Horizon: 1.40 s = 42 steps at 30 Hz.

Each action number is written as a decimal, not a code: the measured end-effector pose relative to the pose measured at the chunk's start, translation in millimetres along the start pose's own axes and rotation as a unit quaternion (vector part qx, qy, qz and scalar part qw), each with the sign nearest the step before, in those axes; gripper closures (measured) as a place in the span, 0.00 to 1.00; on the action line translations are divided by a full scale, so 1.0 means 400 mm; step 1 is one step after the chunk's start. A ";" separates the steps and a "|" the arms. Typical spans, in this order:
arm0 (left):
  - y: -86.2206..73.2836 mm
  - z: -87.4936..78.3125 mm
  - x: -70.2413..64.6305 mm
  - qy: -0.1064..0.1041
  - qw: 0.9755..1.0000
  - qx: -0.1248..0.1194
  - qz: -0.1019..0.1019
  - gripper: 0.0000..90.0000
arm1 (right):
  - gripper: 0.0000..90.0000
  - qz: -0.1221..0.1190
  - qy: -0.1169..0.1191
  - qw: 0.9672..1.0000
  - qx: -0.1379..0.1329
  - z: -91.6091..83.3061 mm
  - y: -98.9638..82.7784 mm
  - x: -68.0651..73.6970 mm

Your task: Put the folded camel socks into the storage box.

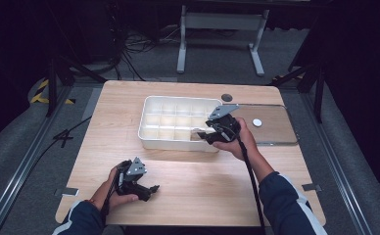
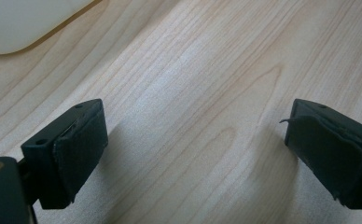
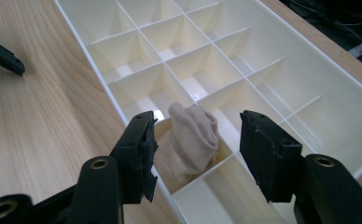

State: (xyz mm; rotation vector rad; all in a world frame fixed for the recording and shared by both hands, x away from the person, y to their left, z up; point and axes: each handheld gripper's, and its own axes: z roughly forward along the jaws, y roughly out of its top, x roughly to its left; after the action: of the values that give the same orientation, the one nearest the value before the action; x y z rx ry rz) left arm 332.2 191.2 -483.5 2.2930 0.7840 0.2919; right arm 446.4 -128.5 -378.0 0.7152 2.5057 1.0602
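Right claw (image 3: pixel 195 154) spread wide over sock (image 3: pixel 191 140) stuffed in near-edge cell of tray (image 3: pixel 309 88), likely just dropped. Left claw (image 2: pixel 195 154) spread, empty, idle above surface (image 2: pixel 193 70).

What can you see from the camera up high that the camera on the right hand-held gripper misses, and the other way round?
High view alone: the clear lid lying beside the box, the person's forearms, the floor. Right gripper view alone: a beige rolled sock standing in a compartment by the near wall, between open jaws. Both share the white divided box, the wooden table and the left hand-held gripper.
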 end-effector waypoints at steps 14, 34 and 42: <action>0.000 0.000 0.000 0.000 1.000 0.000 0.000 0.07 | 0.48 -0.007 -0.019 1.000 -0.012 -0.094 -0.055 -0.010; 0.000 0.000 0.000 0.000 1.000 0.000 0.000 0.07 | 0.45 -0.017 -0.033 0.999 0.004 -0.144 -0.138 -0.004; 0.000 0.000 0.000 0.000 1.000 0.000 0.000 0.07 | 0.44 -0.024 -0.039 0.998 0.030 -0.152 -0.175 0.002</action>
State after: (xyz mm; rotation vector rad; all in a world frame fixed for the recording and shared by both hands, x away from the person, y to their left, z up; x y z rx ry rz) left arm 332.1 191.2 -483.5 2.2925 0.7844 0.2920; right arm 394.7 -204.6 -388.7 0.6944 2.4839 0.9267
